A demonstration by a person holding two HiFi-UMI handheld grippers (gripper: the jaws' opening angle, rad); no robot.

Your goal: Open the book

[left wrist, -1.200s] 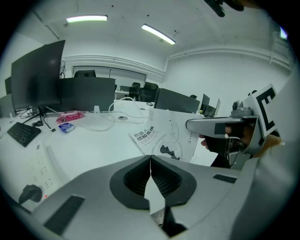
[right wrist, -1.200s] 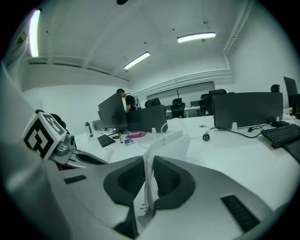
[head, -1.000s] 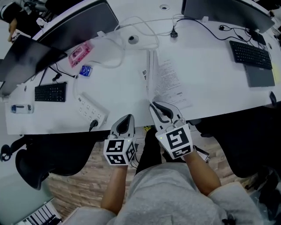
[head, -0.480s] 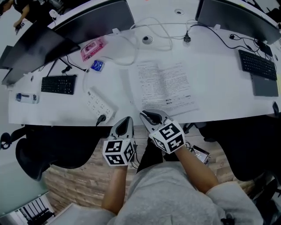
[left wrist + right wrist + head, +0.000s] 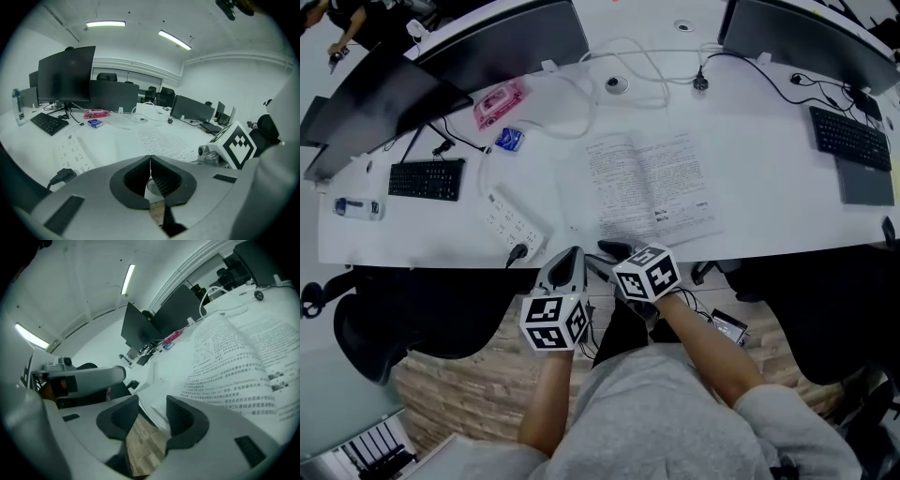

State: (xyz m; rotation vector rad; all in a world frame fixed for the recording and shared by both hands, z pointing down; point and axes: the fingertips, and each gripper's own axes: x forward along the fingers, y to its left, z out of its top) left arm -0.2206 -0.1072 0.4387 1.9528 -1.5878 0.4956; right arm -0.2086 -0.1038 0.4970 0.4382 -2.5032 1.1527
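Note:
The book (image 5: 647, 183) lies open flat on the white desk (image 5: 750, 202), both printed pages facing up; it also shows in the left gripper view (image 5: 161, 140) and the right gripper view (image 5: 234, 366). My right gripper (image 5: 614, 251) hovers at the desk's front edge, just short of the book's near edge. Its jaws (image 5: 152, 411) have just been opening and stand open, with nothing between them. My left gripper (image 5: 574, 253) sits beside it to the left, off the desk edge, its jaws shut and empty (image 5: 150, 161).
A white power strip (image 5: 508, 225) lies left of the book. Behind it are a blue packet (image 5: 508, 141), a pink case (image 5: 499, 103) and cables. Keyboards (image 5: 427, 178) (image 5: 847, 138) and dark monitors (image 5: 502, 42) flank the desk. Black chairs (image 5: 412, 323) stand below the edge.
A page that stood upright a second ago now lies flat, so the book is open. My right gripper drew back to the desk edge, rolled over and opened its jaws. The left gripper barely moved.

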